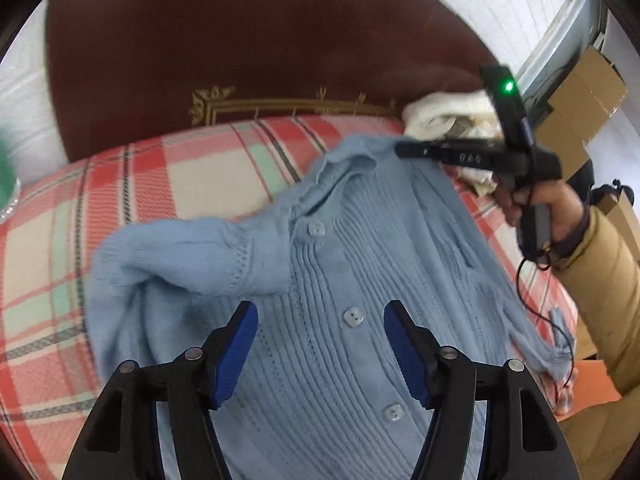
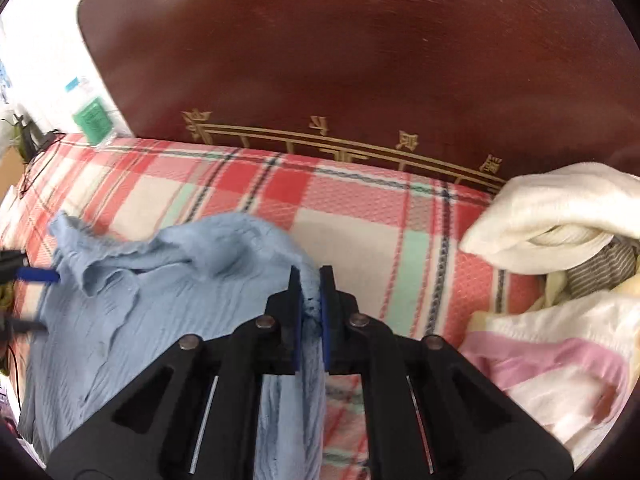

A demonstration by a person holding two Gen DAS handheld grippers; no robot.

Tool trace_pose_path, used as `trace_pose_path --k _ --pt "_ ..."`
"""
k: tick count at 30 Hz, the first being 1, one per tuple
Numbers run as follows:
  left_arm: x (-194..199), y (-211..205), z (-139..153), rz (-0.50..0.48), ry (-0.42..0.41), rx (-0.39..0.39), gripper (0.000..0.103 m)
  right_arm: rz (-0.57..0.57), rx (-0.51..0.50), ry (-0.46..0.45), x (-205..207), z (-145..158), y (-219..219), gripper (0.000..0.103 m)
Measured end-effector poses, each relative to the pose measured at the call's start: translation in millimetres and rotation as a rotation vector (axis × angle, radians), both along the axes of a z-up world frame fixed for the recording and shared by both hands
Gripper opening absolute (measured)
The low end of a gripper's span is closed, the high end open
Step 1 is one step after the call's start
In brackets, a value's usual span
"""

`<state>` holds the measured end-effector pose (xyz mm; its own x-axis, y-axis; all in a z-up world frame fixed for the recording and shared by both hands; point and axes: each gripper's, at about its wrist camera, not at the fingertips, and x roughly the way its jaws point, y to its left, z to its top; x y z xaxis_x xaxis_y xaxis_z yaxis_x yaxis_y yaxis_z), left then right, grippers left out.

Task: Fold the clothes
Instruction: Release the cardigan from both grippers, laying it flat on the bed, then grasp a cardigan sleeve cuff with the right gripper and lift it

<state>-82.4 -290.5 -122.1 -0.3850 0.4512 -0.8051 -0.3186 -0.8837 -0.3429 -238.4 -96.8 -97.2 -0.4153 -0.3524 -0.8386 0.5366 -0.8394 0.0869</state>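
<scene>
The right gripper [image 2: 310, 280] pinches the pale blue ribbed knit cardigan [image 1: 360, 280]; the left gripper [image 1: 320, 344] hovers agape; it should keep tension, laying the fabric flat.

My left tool [image 1: 320, 320] hangs wide apart above a light blue knitted cardigan [image 1: 360, 280] — buttons up, spread on the plaid blanket [image 1: 120, 184]. One sleeve [image 1: 192, 256] lies folded across its front. At the far shoulder I see the right tool [image 1: 404, 149] meeting the knit — whether it grips, I cannot tell — with a hand [image 1: 548, 208] on its handle.
</scene>
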Motion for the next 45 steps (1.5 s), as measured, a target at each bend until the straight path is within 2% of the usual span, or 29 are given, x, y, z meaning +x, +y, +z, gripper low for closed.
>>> trace_pose_path --k 2,4,6,7,10,12,15,17,21,24,26,29,35,38,41,44,45 --pt "-8 9 -12 -0.020 -0.034 0.005 0.067 0.003 0.022 -0.002 0 -3 -2 0.008" --pt "-20 13 -18 0.005 -0.046 -0.001 0.067 0.006 0.046 0.012 1 -7 -4 0.010" --pt "-35 6 -15 0.079 -0.013 0.011 0.067 -0.001 0.038 0.023 7 -4 6 0.014" --pt "-43 0 -13 0.122 -0.009 0.044 0.066 -0.001 0.017 0.022 14 0 15 0.021" --pt "-67 -24 -6 0.258 0.011 0.178 0.066 0.001 -0.048 0.018 33 13 44 0.024" --pt "-76 -39 -4 0.359 0.019 0.200 0.066 0.002 -0.091 0.016 46 22 63 0.028" --pt "-69 -52 1 0.479 0.058 0.203 0.065 0.003 -0.156 0.013 65 35 91 0.037" --pt "-53 -58 9 0.461 0.107 0.226 0.065 0.004 -0.199 0.011 78 43 110 0.044" --pt "-6 -29 33 0.340 0.226 0.151 0.069 -0.038 -0.247 0.010 122 55 163 0.057" --pt "31 0 46 0.248 0.282 0.118 0.081 -0.118 -0.236 -0.001 168 50 207 0.064" --pt "54 24 51 0.185 0.305 0.115 0.081 -0.158 -0.207 -0.019 198 40 229 0.066" --pt "82 43 52 0.094 0.304 0.132 0.083 -0.228 -0.150 -0.038 240 24 256 0.066" --pt "121 103 41 -0.041 0.283 0.156 0.083 -0.415 -0.100 -0.044 284 -1 318 0.069" --pt "136 128 34 -0.080 0.261 0.147 0.083 -0.458 -0.064 -0.046 296 -12 337 0.070" --pt "148 142 31 -0.081 0.245 0.136 0.083 -0.405 -0.156 -0.064 302 -20 340 0.070" --pt "158 153 29 -0.085 0.225 0.137 0.083 -0.376 -0.129 -0.044 307 -27 331 0.071" --pt "160 155 29 -0.084 0.221 0.136 0.083 -0.370 -0.131 -0.033 309 -26 329 0.067"
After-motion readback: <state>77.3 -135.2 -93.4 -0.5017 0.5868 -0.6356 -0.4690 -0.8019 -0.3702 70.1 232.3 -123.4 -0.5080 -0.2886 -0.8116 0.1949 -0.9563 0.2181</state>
